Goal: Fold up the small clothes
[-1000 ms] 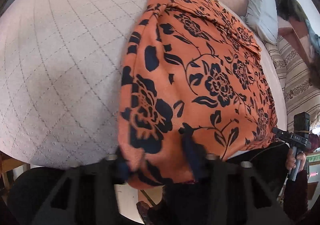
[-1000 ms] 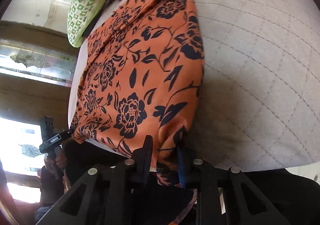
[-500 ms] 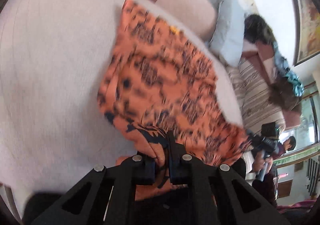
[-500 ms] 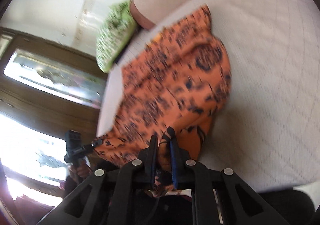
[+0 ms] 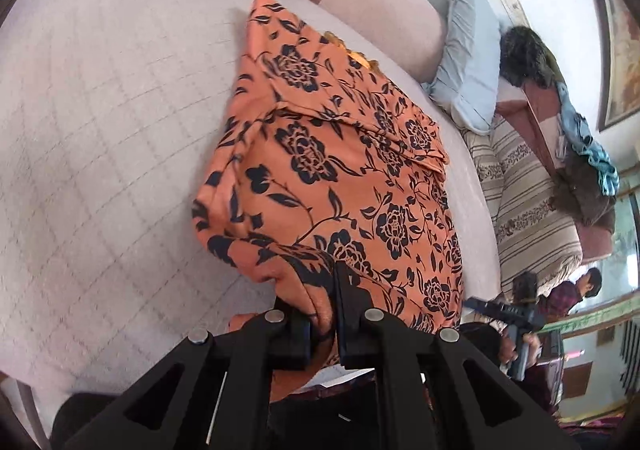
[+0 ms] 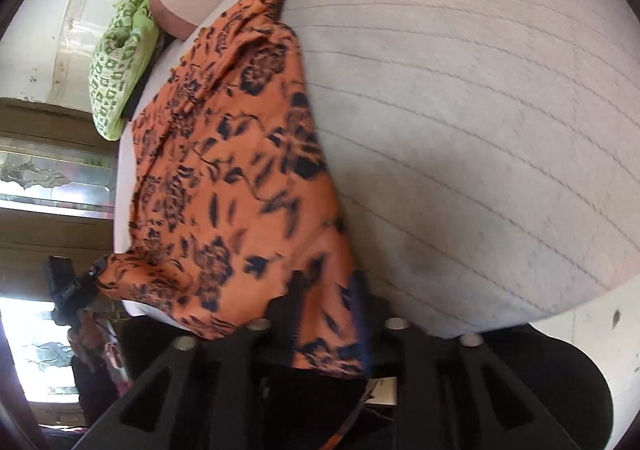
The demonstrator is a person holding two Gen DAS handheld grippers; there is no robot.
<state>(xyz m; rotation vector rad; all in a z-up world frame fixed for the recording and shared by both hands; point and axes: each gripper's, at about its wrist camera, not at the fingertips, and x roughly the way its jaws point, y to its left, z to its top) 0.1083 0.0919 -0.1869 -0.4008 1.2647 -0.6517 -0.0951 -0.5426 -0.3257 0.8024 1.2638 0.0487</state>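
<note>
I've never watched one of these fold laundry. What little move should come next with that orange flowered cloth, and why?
Probably carry the pinched near edge forward over the rest of the cloth. The left claw is shut on the near hem of the orange flowered cloth, which lies partly folded on the quilted bed cover. The right claw is opening with cloth between its fingers, so it may need to close again first.

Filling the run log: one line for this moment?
left tongs: shut on orange floral garment | right tongs: opening, garment hem between | surface: quilted bed cover
</note>
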